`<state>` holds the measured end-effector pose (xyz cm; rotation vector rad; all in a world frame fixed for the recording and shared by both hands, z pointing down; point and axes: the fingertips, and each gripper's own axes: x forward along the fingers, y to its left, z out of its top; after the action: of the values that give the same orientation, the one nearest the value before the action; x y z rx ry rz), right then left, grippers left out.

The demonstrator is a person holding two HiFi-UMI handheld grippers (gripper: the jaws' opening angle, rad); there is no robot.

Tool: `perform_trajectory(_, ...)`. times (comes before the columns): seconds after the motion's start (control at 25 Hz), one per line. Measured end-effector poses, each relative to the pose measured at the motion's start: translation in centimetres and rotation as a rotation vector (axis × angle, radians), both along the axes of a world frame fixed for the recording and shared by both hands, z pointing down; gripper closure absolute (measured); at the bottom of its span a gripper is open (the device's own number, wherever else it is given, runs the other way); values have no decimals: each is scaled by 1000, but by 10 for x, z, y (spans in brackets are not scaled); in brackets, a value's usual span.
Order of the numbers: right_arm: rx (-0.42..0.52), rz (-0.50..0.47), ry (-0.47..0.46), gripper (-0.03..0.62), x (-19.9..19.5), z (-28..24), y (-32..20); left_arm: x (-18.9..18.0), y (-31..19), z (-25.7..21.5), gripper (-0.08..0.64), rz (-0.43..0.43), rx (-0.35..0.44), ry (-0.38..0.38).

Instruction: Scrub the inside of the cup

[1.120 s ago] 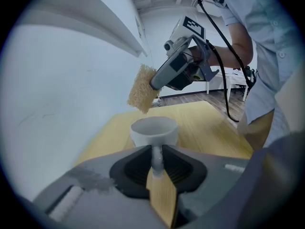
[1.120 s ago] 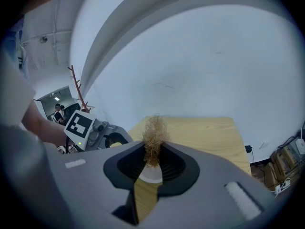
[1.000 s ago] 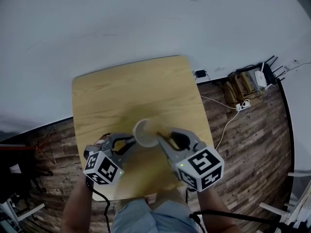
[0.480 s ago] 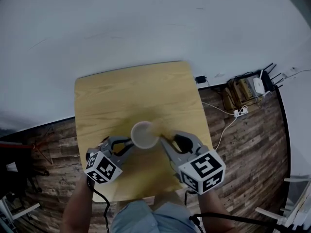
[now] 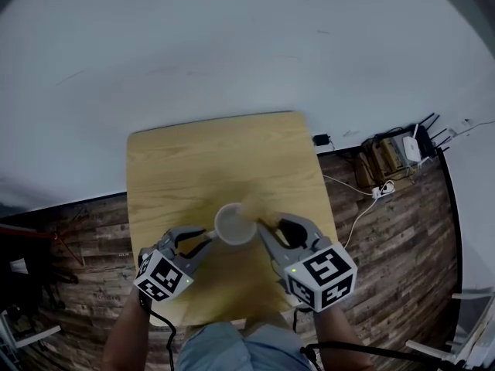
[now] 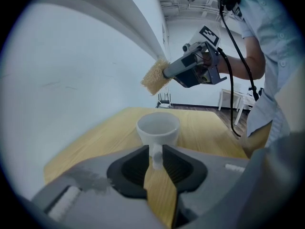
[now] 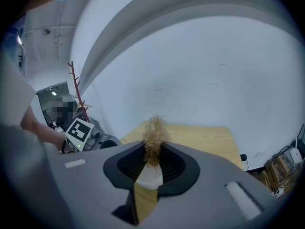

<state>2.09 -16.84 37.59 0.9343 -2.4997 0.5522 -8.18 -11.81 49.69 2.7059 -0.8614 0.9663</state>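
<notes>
From above, a white ceramic cup (image 5: 235, 224) stands upright on the near half of a pale wooden table (image 5: 193, 161). The left gripper (image 5: 206, 238) comes at it from one side and the right gripper (image 5: 264, 228) from the other. From up here I cannot tell what either pair of jaws holds. Bare tabletop runs from the cup to the far edge, which meets a white wall (image 5: 232, 52). The side edges lie well apart from the cup. To the right of the table, a white power strip with cables (image 5: 380, 190) lies on the dark plank floor (image 5: 394, 238).

The left gripper view settles that side: its jaws are closed on the cup's handle (image 6: 156, 157), the pads pressing it from both sides. Beyond the cup, the right gripper holds a straw-coloured fibrous scrubber (image 6: 153, 78) above the rim and apart from it.

The right gripper view shows the scrubber pinched between that gripper's jaws, its frayed top sticking up past them. A patch of the cup shows low in the gap. The table's far right corner is also in sight there.
</notes>
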Motion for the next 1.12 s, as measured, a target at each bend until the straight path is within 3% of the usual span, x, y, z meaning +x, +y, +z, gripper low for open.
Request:
perform_trajectory(0.12,17,-4,-16,518,-4,-8,-1,-11,3,-18,459,-49,18,15)
perform_trajectory(0.24,42,-8,-36,517,-7,-18,-2,-15,-3,-55,459,-122,92,51)
perform_trajectory(0.56,121,-39,-82,515,-22,-50,2,-21,-31,-161,473,-412,307,186)
perform_trajectory(0.64,141,-43,-88,515,-25,-56,5,-22,-33,-181,532,-492,337,220)
perform_trajectory(0.8,188,-43,-100,515,-30,-72,6,-23,-34,-213,539,-614,394,287)
perform_trajectory(0.96,226,-55,-106,515,-34,-85,10,-22,-31,-232,539,-690,417,330)
perform_trajectory(1.12,256,-62,-113,515,-35,-95,14,-16,-28,-245,538,-715,448,347)
